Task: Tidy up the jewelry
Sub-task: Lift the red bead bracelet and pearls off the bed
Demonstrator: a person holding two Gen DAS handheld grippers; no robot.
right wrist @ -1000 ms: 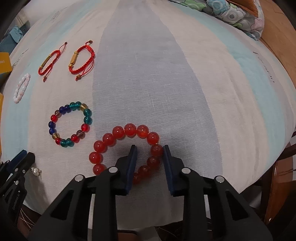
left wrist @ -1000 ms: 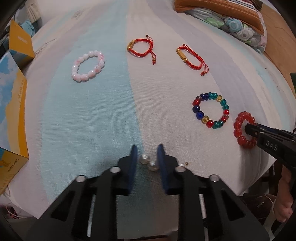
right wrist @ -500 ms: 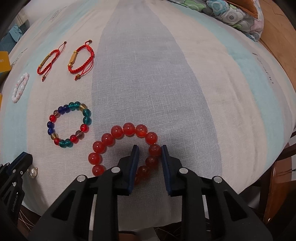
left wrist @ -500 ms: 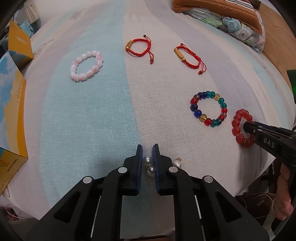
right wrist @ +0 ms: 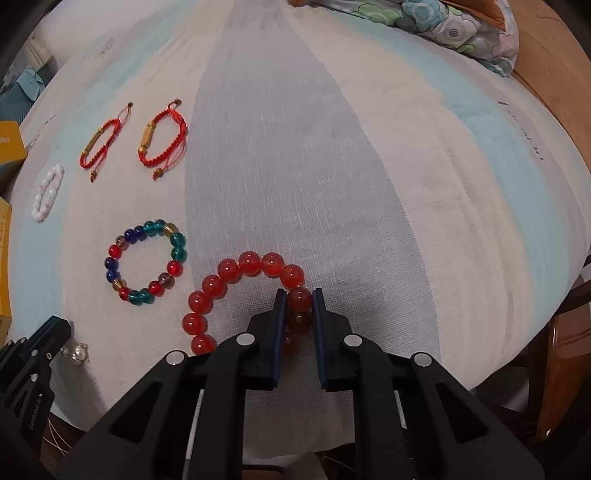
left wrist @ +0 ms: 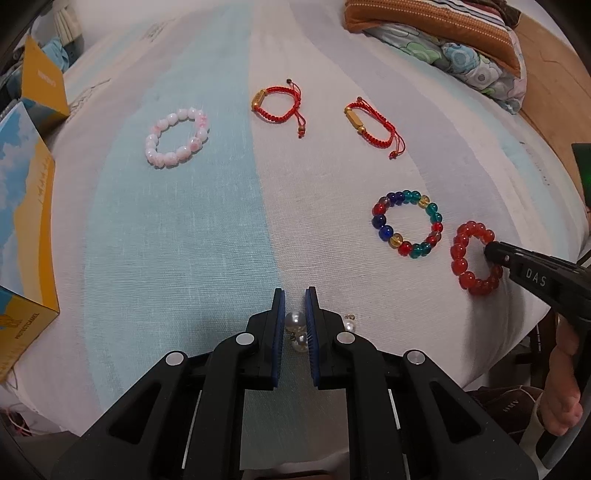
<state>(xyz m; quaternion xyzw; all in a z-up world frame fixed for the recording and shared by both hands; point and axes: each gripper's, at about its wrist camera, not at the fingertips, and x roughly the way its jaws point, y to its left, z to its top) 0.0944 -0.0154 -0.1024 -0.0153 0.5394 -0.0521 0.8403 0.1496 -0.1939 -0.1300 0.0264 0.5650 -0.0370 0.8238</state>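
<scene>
My left gripper [left wrist: 295, 295] is shut on a pearl earring [left wrist: 294, 320] near the front edge of the striped cloth. A second pearl earring [left wrist: 349, 325] lies just right of it. My right gripper [right wrist: 298, 293] straddles the near right side of the red bead bracelet [right wrist: 249, 262], which lies flat; its jaws are closing, and the pads press on one bead. In the left wrist view the right gripper [left wrist: 491, 251] reaches into the red bracelet [left wrist: 460, 251]. A multicolour bead bracelet [left wrist: 378, 210] lies left of it.
A pink-white bead bracelet [left wrist: 151, 140] and two red cord bracelets [left wrist: 275, 117] [left wrist: 376, 138] lie farther back. Yellow and blue boxes [left wrist: 22, 184] stand at the left edge. Pillows [left wrist: 443, 29] sit at the back right, beside a wooden surface [left wrist: 546, 74]. The cloth drops off in front.
The left jaws closed around the pearl earring, then held. The right jaws narrowed onto a bead of the red bracelet. Neither hand shifted much.
</scene>
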